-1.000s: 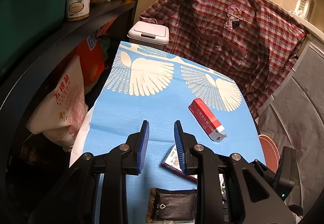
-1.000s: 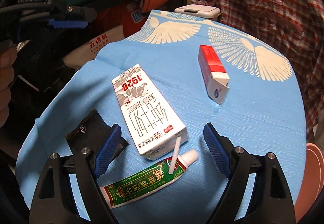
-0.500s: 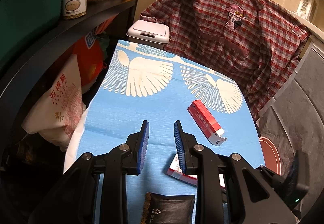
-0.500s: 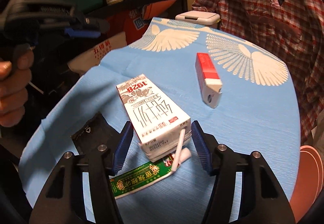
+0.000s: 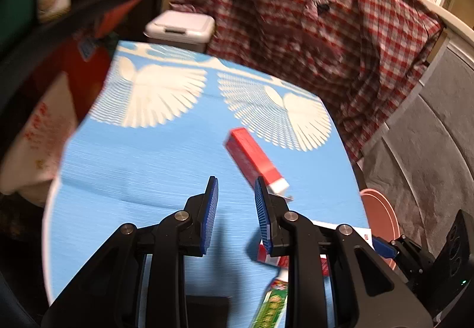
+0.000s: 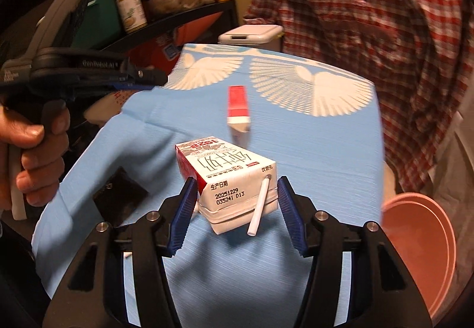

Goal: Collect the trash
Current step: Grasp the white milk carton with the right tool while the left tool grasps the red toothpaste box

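On the blue cloth (image 6: 311, 150): milk carton (image 6: 234, 180) clamped between the right gripper (image 6: 237, 209) pads, raised off the surface.
Left gripper (image 5: 235, 215): fingers apart, gripping nothing.
Open room: bare cloth left of the red box (image 5: 251, 156).
Cut off: green tube (image 5: 271, 307), behind the left gripper.
Right view only: straw (image 6: 259, 205) in the carton's end.

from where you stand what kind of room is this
Probably a home kitchen or pantry corner: a shelf crowded with a food jar and bags, a lidded white bin, and a plaid shirt draped behind the blue-clothed table.
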Available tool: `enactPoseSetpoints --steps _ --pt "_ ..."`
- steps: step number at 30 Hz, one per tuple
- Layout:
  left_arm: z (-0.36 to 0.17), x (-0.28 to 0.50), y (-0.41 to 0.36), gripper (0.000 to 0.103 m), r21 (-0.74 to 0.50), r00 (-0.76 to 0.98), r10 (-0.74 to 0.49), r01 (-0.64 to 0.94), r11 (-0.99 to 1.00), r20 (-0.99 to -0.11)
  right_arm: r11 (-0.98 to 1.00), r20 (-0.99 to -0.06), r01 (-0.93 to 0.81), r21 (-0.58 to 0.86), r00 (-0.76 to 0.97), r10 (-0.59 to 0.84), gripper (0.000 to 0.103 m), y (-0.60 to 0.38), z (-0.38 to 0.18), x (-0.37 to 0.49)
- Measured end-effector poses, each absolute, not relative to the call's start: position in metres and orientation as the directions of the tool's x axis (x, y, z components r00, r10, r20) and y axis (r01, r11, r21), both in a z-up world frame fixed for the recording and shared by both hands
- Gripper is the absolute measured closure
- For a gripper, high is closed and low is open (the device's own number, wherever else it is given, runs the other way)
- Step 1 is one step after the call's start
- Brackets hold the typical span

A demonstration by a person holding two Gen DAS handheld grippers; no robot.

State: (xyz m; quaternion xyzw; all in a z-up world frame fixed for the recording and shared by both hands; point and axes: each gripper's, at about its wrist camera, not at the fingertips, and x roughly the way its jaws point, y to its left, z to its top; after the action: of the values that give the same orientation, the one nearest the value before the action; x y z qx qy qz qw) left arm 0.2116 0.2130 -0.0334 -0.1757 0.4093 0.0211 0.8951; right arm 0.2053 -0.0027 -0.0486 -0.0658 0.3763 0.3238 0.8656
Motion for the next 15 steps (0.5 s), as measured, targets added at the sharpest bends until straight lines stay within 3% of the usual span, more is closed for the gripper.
enactPoseSetpoints --steps 5,9,15 --pt "-0.048 0.235 0.197 0.077 -0.294 0.627 -0.121 -0.179 0.939 -0.769 0.821 -0.708 -0.556 0.129 0.528 0.468 0.047 -0.025 -0.052 0.214" --pt "-0.058 0.255 0.185 0.062 -0.302 0.607 -0.132 -0.187 0.935 -0.784 0.845 -0.715 -0.518 0.133 0.54 0.444 0.047 -0.039 -0.053 0.218" --pt "-0.073 0.277 0.164 0.05 -0.269 0.564 -0.12 -0.189 0.944 -0.817 0.864 -0.723 -0.488 0.126 0.551 0.417 0.047 -0.049 -0.056 0.222"
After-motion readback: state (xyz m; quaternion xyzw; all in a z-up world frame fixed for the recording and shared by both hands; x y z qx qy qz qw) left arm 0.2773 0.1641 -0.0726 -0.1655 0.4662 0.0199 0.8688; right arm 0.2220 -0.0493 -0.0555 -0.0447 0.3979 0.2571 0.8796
